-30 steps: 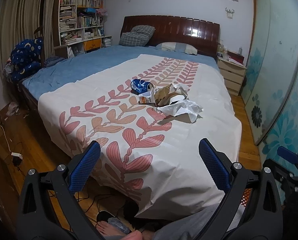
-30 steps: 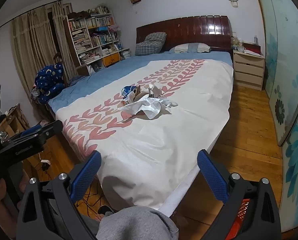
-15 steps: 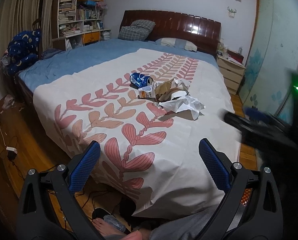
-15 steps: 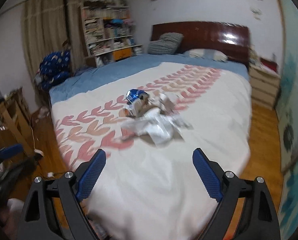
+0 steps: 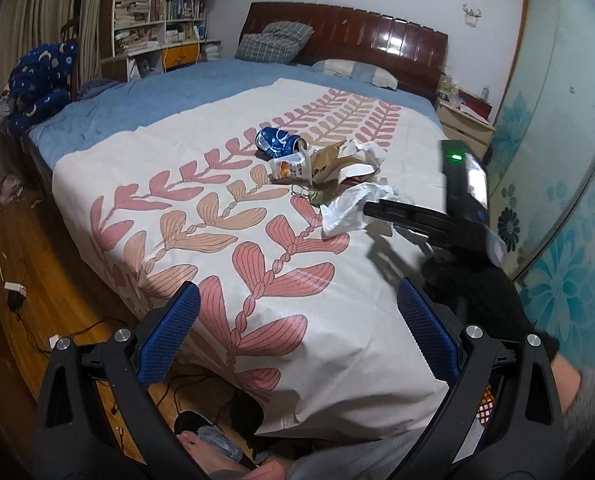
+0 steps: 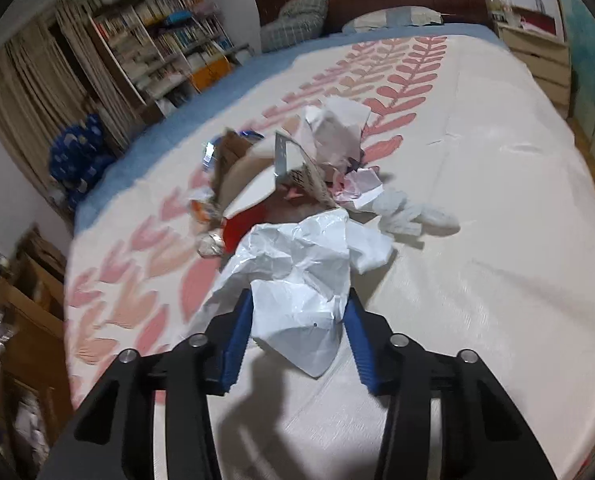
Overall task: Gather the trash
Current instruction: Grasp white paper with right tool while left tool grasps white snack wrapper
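Note:
A pile of trash lies mid-bed: a crushed blue can (image 5: 279,142), a snack wrapper (image 5: 291,168), brown paper (image 5: 329,158) and a white plastic bag (image 5: 347,206). My left gripper (image 5: 297,340) is open and empty over the bed's foot, well short of the pile. My right gripper (image 6: 297,320) reaches the pile, its blue pads on either side of the white plastic bag (image 6: 301,280), partly closed around its near end. It also shows in the left wrist view (image 5: 381,210). Torn paper (image 6: 333,124) and a tissue (image 6: 409,212) lie behind the bag.
The bed has a white leaf-patterned cover (image 5: 225,216) over a blue sheet (image 5: 149,100). A nightstand (image 5: 463,130) stands at the right, a bookshelf (image 5: 157,12) at the back left. Cables (image 5: 15,292) lie on the wooden floor.
My right gripper has moved forward over the bed to the pile, and its jaws have narrowed around the white plastic bag. The left gripper has edged slightly closer to the bed.

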`<action>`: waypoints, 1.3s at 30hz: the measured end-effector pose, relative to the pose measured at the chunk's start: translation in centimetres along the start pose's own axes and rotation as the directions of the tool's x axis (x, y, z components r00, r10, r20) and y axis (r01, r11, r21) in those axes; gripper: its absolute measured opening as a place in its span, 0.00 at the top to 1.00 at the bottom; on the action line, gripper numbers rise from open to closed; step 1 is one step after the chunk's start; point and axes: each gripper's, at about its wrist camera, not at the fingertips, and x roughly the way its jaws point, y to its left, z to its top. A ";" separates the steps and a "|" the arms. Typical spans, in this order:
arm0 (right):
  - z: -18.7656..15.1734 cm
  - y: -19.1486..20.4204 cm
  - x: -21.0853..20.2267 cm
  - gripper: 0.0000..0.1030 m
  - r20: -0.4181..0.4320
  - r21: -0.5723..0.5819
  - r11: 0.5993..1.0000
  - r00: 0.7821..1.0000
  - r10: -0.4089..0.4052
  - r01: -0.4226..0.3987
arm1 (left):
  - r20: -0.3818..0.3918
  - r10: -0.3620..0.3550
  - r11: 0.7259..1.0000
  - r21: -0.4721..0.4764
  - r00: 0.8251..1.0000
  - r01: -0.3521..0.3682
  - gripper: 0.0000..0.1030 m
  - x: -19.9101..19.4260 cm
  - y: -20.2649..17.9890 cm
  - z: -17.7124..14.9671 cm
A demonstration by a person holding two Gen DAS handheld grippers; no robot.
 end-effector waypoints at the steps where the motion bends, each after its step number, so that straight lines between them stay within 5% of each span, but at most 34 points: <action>1: -0.1 -0.1 -0.4 0.63 0.009 0.002 1.000 1.000 0.009 -0.009 | 0.000 -0.002 1.000 -0.003 1.000 0.002 0.05 0.3 0.0 0.2; 11: -4.9 -3.2 -10.1 0.65 0.106 0.078 0.983 0.982 0.156 -0.165 | 0.043 -0.031 0.999 -0.019 0.999 0.032 0.05 4.3 -0.5 5.2; 17: -6.2 -5.4 -13.9 0.65 0.165 0.126 0.969 0.967 0.192 -0.214 | 0.064 -0.103 0.980 -0.162 0.993 0.112 0.05 11.9 2.2 11.5; 24: -6.6 -6.2 -14.9 0.65 0.169 0.130 0.961 0.960 0.221 -0.244 | -0.072 -0.097 0.960 -0.270 0.993 0.075 0.05 24.0 3.1 16.0; 34: -6.2 -5.2 -12.6 0.64 0.124 0.108 0.962 0.964 0.237 -0.250 | -0.151 -0.070 0.957 -0.290 0.986 0.024 0.06 29.1 3.2 16.8; 35: -6.2 -5.0 -12.6 0.64 0.119 0.101 0.965 0.966 0.231 -0.243 | -0.149 -0.078 0.953 -0.301 0.986 0.030 0.06 29.2 3.5 16.8; 37: -6.2 -4.9 -12.6 0.64 0.113 0.097 0.965 0.966 0.233 -0.244 | -0.152 -0.102 0.946 -0.321 0.983 0.049 0.33 29.7 4.1 16.4; 39: -6.2 -4.9 -12.7 0.64 0.110 0.094 0.968 0.968 0.224 -0.235 | -0.163 -0.120 0.941 -0.334 0.979 0.060 0.36 29.9 4.5 15.9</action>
